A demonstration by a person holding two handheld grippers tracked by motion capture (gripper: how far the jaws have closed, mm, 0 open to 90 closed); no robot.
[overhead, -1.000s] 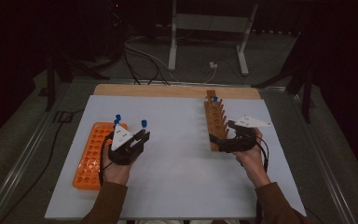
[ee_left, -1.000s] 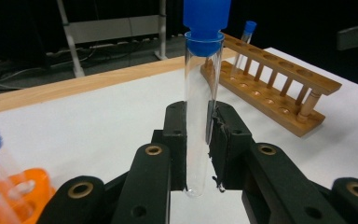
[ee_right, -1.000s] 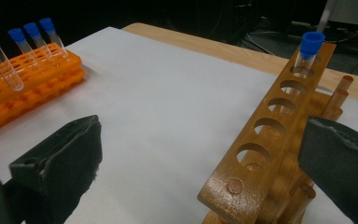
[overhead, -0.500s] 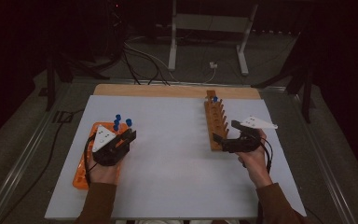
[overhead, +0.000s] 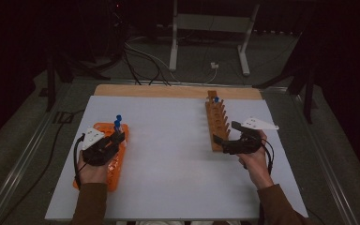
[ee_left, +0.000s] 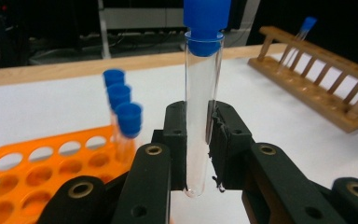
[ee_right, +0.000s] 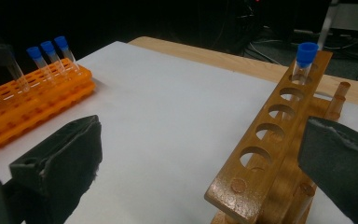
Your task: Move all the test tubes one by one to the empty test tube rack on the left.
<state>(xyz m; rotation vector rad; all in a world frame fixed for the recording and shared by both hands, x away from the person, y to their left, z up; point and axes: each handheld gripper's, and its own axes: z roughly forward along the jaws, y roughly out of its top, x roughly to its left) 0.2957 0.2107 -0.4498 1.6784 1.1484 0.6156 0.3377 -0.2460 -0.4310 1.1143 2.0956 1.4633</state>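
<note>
Left gripper (ee_left: pixel 198 154) has swung left from mid-table to the orange rack (overhead: pixel 116 154) within the last second; its jaws now pinch a clear test tube (ee_left: pixel 202 112) upright, lifted just clear of the rack. Judgement: a tube has been picked and awaits transfer. The tube is smooth glass or plastic, round-bottomed, with a blue stopper. Beside it, 3 capped tubes (ee_left: pixel 121 107) stand in the perforated plastic rack. Right gripper (ee_right: pixel 205 154), jaws spread wide, has stayed beside the varnished wooden rack (ee_right: pixel 279 121), holding 1 capped tube (ee_right: pixel 303 63) at its far end.

Brown sleeves (overhead: pixel 90 206); black tongs (ee_left: pixel 198 140) with brass-ringed screw holes, grey plates.
</note>
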